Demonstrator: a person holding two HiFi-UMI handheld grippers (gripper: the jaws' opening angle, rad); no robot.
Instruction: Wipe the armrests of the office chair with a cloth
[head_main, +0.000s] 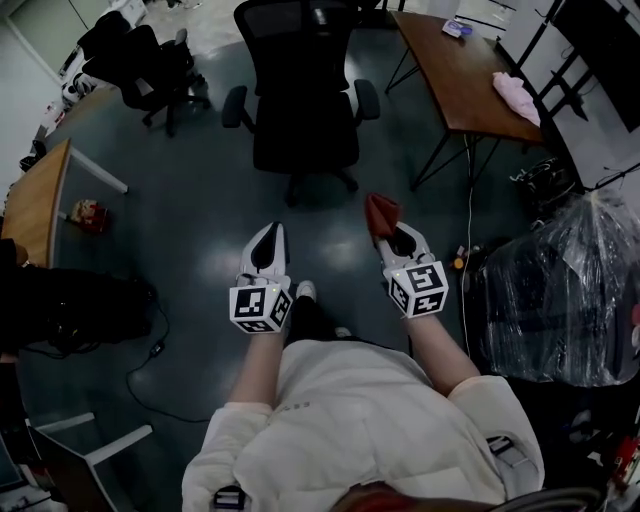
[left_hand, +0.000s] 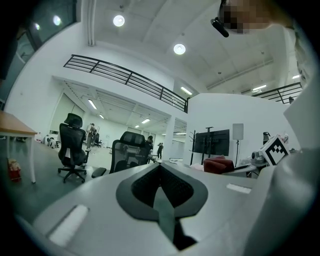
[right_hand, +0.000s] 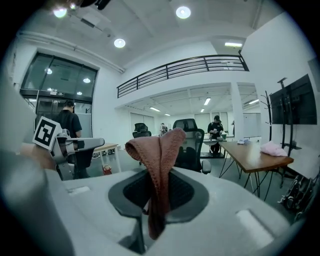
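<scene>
White-sleeved arms are holding both grippers at mid-frame. The right gripper is clamping a reddish cloth between its jaws, while the left gripper is carrying nothing, jaws pressed together. The office chair is standing well apart at upper centre, so this looks like the approach, with wiping not yet begun. Next, the cloth needs carrying forward and laying flat on an armrest.

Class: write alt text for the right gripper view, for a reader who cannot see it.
The right gripper is shut on a reddish cloth standing up folded. Behind is a black office chair, with a wooden table holding a pink bundle at right.
</scene>
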